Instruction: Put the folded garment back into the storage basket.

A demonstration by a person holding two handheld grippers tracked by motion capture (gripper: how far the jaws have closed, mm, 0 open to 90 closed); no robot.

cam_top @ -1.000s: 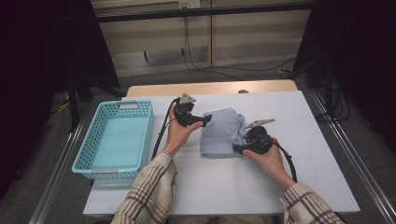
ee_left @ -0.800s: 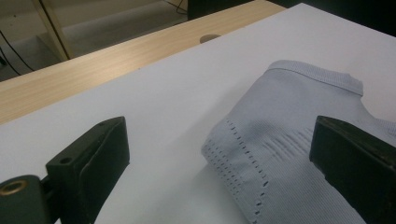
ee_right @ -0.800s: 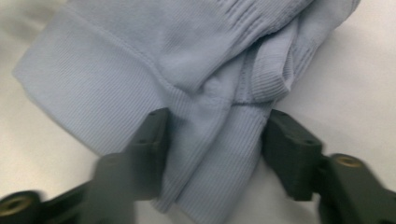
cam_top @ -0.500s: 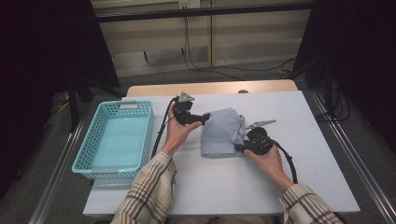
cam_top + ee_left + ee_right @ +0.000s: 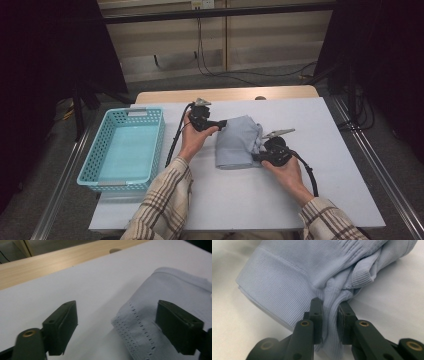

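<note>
Basket: a turquoise slotted basket [image 5: 125, 149] is sitting empty at the 9 o'clock side of the white tabletop [image 5: 250, 200], probably waiting as the place where the folded piece is going next.

Left tongs: the left tongs [image 5: 222, 123] are reaching in from the person's left hand [image 5: 192, 140] toward the cloth's 10 o'clock corner. In the left gripper view the two black jaws are standing spread, one over bare tabletop [image 5: 75, 285], the other lying against the perforated edge of the cloth [image 5: 160, 315]. They have just been closing somewhat, with that corner between them, but are not pressing it yet.

Cloth: the pale blue garment [image 5: 239, 142], folded into a compact bundle, is lying at the middle of the tabletop, between the two hands and well apart from the basket.

Right tongs: the right tongs [image 5: 259, 157], held by the right hand [image 5: 285, 172], are meeting the bundle at its 4 o'clock corner. In the right gripper view the right tongs [image 5: 329, 322] are pinching a gathered ribbed fold of the garment [image 5: 287, 285], having just been closing on it, likely to anchor that end.

Likely step: I judge that both ends are being taken so the bundle can travel without unfolding.
</note>
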